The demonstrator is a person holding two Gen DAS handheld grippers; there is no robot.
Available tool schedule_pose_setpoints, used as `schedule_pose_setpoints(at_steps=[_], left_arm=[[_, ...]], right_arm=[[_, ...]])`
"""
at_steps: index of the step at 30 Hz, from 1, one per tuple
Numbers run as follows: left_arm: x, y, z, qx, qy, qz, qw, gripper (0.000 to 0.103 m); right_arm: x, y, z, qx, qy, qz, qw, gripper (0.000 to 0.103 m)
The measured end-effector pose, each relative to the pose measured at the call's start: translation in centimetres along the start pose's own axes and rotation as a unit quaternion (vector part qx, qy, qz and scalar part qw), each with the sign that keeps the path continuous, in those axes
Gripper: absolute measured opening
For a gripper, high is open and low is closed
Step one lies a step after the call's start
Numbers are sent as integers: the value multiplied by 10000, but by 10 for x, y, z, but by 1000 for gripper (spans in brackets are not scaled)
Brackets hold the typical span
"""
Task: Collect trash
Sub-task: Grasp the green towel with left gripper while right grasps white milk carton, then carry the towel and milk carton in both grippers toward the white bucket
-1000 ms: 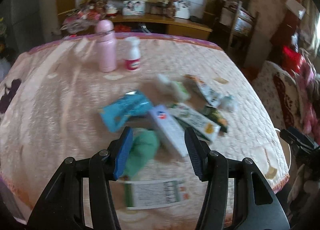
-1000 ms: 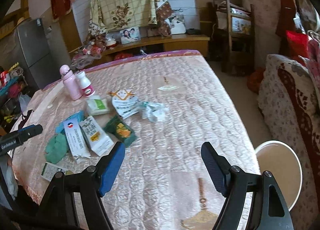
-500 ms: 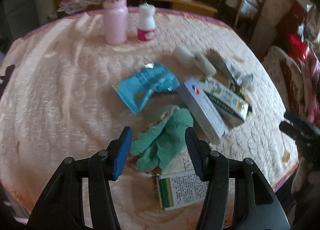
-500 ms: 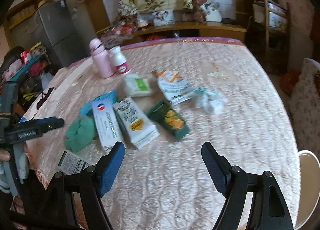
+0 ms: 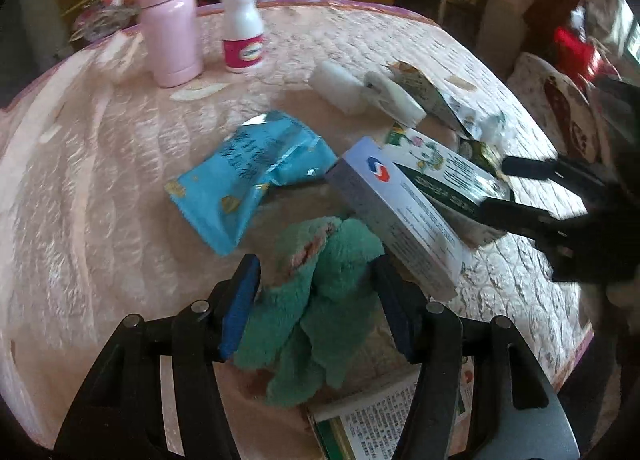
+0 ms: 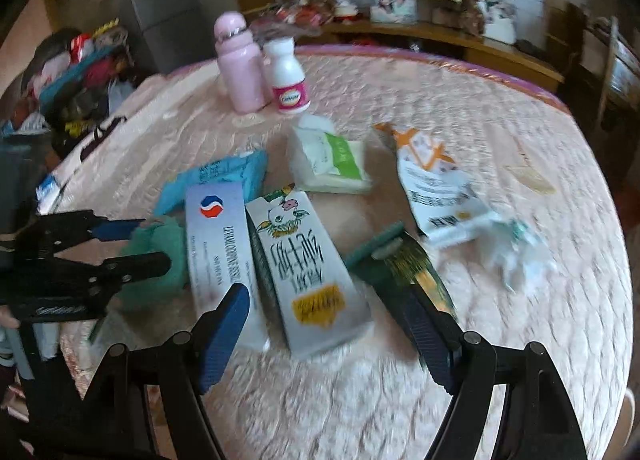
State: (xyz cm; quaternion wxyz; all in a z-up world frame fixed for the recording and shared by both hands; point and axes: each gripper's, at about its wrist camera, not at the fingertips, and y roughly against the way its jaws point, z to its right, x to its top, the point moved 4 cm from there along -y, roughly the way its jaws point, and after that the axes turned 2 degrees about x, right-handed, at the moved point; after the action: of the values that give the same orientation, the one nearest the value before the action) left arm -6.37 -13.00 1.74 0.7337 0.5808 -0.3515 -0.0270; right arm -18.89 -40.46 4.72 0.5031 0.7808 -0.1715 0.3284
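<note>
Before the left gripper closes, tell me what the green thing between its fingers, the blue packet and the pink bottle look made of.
Green cloth: soft plush or terry fabric, matte; fuzzy pile, limp folds. Blue packet: thin plastic or foil film, glossy; creases, glints, serrated edge. Pink bottle: hard and smooth with a satin sheen, metal ring at the neck; coated metal or plastic, cannot tell which.

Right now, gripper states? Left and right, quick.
Left gripper: open, fingers either side of the green cloth, not closed on it.
Right gripper: open, holding nothing, over the cartons.
</note>
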Motion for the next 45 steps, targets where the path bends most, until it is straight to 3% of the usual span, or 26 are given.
schedule_pose_setpoints(at_steps=[3,5,12,15,17,20,25,29,35,45], left_arm=[[-2,-9,2,-278,-18,-204,9994,58],[-3,-10,3,-344,-8,-249,9991,58],[-5,-9,16,-257,-275,-271,9989,58],[-7,-17,21,79,-546,-279,9981,58],[-7,-21,18,18,-381,-307,9988,57],[-7,-18,11,-137,-87,-304,9994,45],[-5,3,13,307,-189,-58,9993,39],[0,24,22,444,-233,172,9986,39],[13,48,49,342,-261,488,9979,39],[29,64,126,93,-584,739,9955,39]], right_arm=[[3,-22,-1,130,116,-288,9994,77],[3,-31,-5,222,154,-346,9990,59],[-26,0,-3,-41,-209,-321,9993,58],[-48,16,6,-291,-259,-453,9982,58],[-53,17,8,-419,-262,-424,9979,60],[-49,10,6,-417,-291,-391,9979,62],[-42,-2,6,-394,-415,-297,9979,58],[-48,24,5,-308,-437,-47,9986,57],[-51,74,5,-304,-501,398,9975,57],[-78,134,35,-651,-860,824,9907,57]])
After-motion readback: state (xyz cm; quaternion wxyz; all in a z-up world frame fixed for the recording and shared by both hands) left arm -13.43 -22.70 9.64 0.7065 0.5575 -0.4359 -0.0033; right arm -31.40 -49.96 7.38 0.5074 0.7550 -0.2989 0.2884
